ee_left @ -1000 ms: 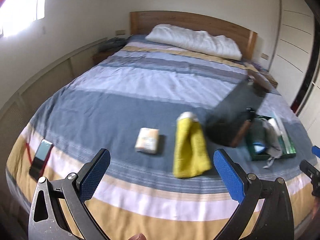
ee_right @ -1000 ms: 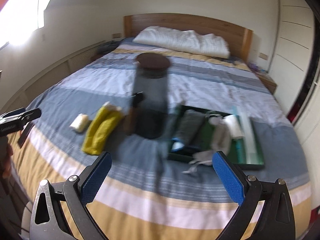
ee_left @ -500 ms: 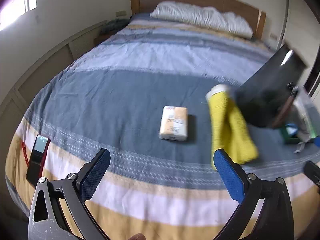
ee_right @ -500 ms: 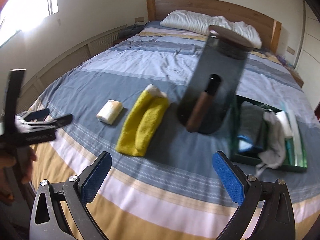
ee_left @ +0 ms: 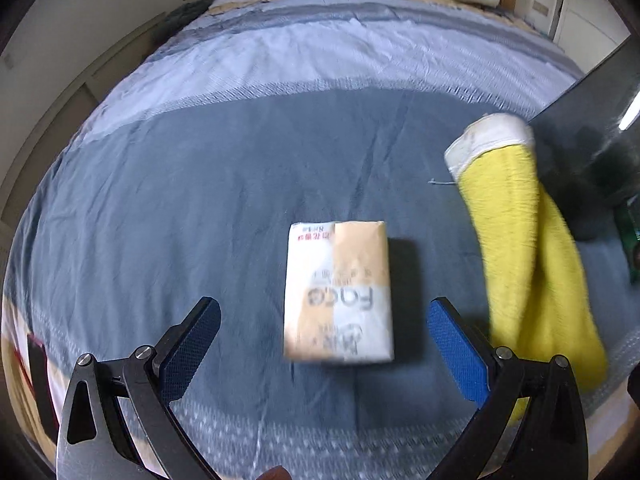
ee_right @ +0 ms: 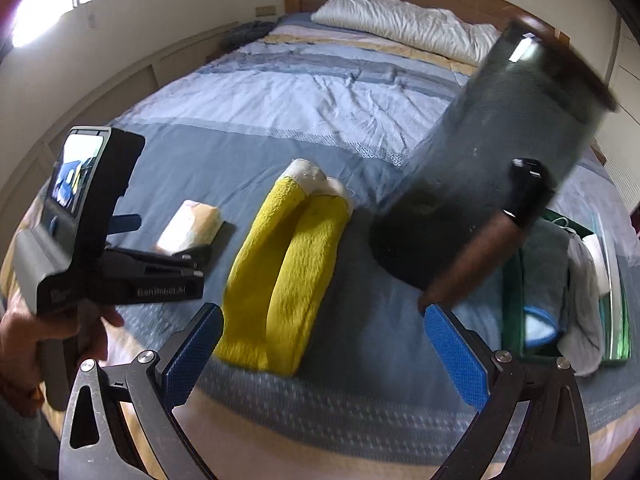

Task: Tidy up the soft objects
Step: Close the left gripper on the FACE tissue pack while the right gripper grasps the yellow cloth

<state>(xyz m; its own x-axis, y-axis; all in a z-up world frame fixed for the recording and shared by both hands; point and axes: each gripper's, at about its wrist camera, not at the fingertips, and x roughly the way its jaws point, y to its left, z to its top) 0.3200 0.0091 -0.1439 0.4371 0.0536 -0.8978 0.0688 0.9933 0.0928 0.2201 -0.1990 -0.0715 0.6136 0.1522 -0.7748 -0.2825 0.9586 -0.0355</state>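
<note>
A small tissue pack [ee_left: 338, 292] in white and pale orange lies flat on the grey-blue bedspread. My left gripper [ee_left: 320, 330] hangs open just above it, a blue pad on either side. A folded yellow towel [ee_left: 528, 248] with a white end lies to its right. In the right wrist view the tissue pack [ee_right: 188, 226] sits beyond the left gripper's fingers [ee_right: 160, 258], and the yellow towel [ee_right: 288, 264] lies ahead of my open, empty right gripper [ee_right: 324, 350].
A tall dark jar with a brown lid and handle [ee_right: 492, 176] stands right of the towel. A green tray [ee_right: 618, 296] beyond it holds folded cloths. A phone [ee_left: 38, 376] lies at the bed's left edge. Pillows [ee_right: 404, 26] rest at the headboard.
Both grippers have come closer to the bed and lower. The left one now has the tissue pack between its open fingers; the right one has closed in on the yellow towel.
</note>
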